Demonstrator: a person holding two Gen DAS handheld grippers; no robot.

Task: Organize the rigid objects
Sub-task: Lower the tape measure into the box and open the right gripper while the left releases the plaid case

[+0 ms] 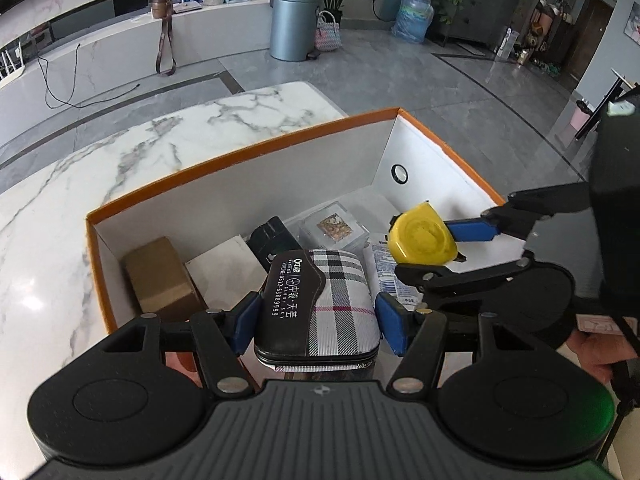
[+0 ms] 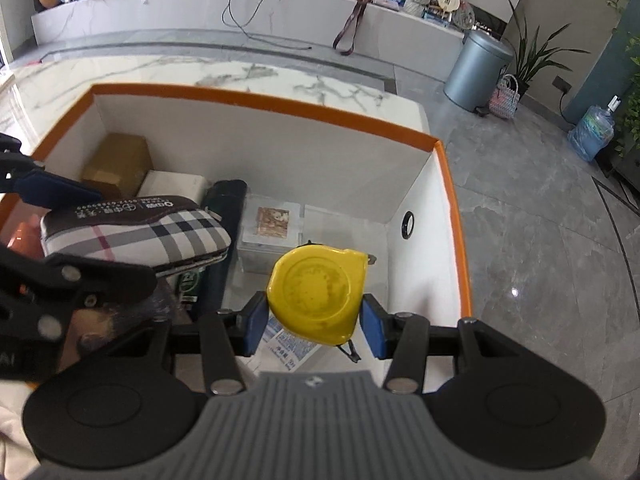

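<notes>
Both grippers were loaded and hanging over the orange-rimmed box (image 2: 256,101) that sat on the marble desk (image 1: 120,160), right up against the desk's far corner. The left gripper (image 1: 318,322) had its blue pads (image 1: 246,322) clamped on the two sides of a plaid zip case (image 1: 320,304) with a dark brown flap and white lettering, jaws about mid-width, case poking out over the near-left part of the box. The right gripper (image 2: 316,314) was squeezed on a yellow tape measure (image 2: 318,294), narrower gap, pads snug on both sides, hovering above the right half of the box near the wall with the round hole (image 2: 408,225). Already down inside: a brown cardboard carton (image 2: 118,164) in the far-left corner, a white box (image 2: 172,186) just beside it, a black case (image 2: 226,216) next over, and a clear plastic box (image 2: 272,226) with a picture on it toward the middle. A printed blue-and-white packet (image 2: 286,346) lay on the floor of the box under the tape measure.
</notes>
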